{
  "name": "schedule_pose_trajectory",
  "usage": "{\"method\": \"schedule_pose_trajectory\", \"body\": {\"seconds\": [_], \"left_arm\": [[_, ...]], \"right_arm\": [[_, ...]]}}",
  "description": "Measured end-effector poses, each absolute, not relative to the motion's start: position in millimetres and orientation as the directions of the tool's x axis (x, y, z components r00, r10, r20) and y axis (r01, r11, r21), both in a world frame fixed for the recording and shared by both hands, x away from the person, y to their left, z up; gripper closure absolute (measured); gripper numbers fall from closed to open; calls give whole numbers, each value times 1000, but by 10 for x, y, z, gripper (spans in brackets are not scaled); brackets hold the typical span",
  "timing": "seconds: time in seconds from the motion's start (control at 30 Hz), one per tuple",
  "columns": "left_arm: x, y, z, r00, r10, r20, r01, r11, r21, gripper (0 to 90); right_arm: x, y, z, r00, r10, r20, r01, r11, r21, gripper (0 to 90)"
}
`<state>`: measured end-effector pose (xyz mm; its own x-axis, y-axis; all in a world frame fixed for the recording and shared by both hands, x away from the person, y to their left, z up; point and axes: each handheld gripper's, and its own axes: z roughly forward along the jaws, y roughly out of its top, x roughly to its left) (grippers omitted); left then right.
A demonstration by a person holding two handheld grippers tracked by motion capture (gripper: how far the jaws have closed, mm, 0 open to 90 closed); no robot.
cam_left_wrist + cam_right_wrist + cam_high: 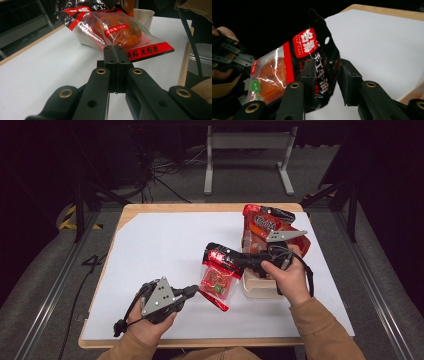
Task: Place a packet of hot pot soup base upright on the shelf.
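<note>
While two claws flank one packet (218,274).

Packet (218,272) on table (150,255), tray (260,287) right of it, second packet (270,227) behind tray

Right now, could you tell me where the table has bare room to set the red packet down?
The white sheet is bare across its far left, from the wooden edge to the packet. The near strip between the two hands is free too. The right is crowded: the tub, more packets and the right gripper.
</note>
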<state>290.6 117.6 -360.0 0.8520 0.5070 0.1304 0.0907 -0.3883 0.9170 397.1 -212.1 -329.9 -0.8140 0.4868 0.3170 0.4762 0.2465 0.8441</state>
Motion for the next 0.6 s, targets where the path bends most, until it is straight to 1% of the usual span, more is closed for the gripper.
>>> {"method": "schedule_pose_trajectory", "body": {"seconds": [0.03, 0.07, 0.1, 0.13, 0.2, 0.47, 0.6], "left_arm": [[2908, 1171, -3603, 856, 501, 127, 94, -392, 915, 900], [2908, 1171, -3603, 856, 501, 127, 94, -392, 915, 900], [2908, 1170, -3607, 855, 504, 126, 95, -391, 916, 900], [2914, 1170, -3610, 856, 501, 125, 98, -395, 914, 900], [2927, 1179, -3616, 857, 502, 116, 103, -388, 916, 900], [2986, 1169, -3653, 872, 485, 58, 157, -391, 907, 890], [3026, 1179, -3682, 866, 499, 21, 202, -389, 899, 847]], "right_arm": [[3972, -2113, -3304, -815, 482, 320, 478, 249, 842, 721], [3972, -2113, -3304, -815, 482, 320, 478, 249, 842, 721], [3972, -2105, -3305, -819, 477, 318, 475, 255, 842, 772], [3967, -2100, -3301, -826, 474, 306, 467, 271, 842, 843], [3954, -2095, -3287, -836, 467, 288, 450, 283, 847, 889], [3879, -2080, -3189, -853, 478, 207, 377, 292, 879, 898], [3843, -2098, -3127, -862, 468, 195, 351, 272, 896, 898]]}}
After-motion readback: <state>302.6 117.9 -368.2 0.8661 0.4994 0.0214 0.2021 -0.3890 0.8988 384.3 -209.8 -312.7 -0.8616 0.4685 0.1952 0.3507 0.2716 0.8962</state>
